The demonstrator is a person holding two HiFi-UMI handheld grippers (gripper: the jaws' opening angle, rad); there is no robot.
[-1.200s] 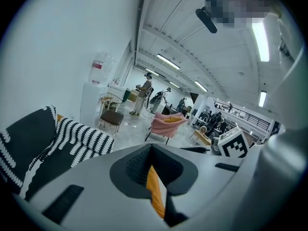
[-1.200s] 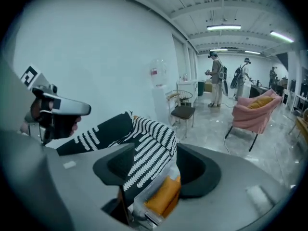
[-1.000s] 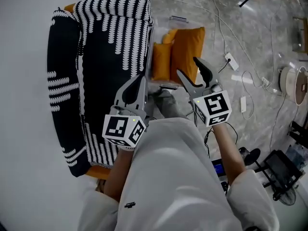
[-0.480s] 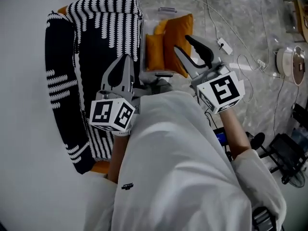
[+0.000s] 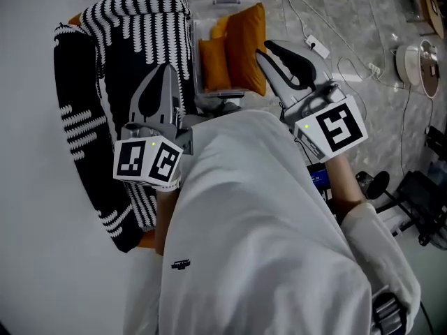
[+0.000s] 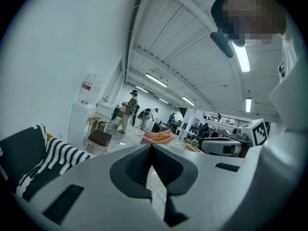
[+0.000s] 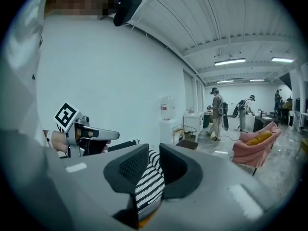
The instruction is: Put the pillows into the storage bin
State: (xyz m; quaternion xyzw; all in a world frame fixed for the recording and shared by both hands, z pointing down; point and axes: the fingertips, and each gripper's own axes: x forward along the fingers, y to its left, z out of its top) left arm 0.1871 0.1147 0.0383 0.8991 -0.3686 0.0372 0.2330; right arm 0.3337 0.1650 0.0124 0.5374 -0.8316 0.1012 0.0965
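Two orange pillows (image 5: 230,47) stand upright in the clear storage bin (image 5: 222,4) on the floor, beside a chair draped with a black-and-white striped throw (image 5: 140,26). My left gripper (image 5: 165,70) is held in the air over the throw, shut and empty; its tips meet in the left gripper view (image 6: 151,147). My right gripper (image 5: 269,49) hovers just right of the pillows and touches none. Its jaws are closing to a narrow slit (image 7: 154,150) with nothing between them. Through the slit shows the striped throw (image 7: 149,182) farther off.
Cables and a power strip (image 5: 318,44) lie on the marble floor right of the bin. A round appliance (image 5: 419,65) and black gear (image 5: 419,201) sit at the right. A pink armchair (image 7: 257,146), a water dispenser (image 7: 167,114) and people stand far off.
The right gripper's jaws have narrowed from wide apart to a slit. Both grippers have spread apart, left one leftward, right one rightward. The pillows stay in the bin.
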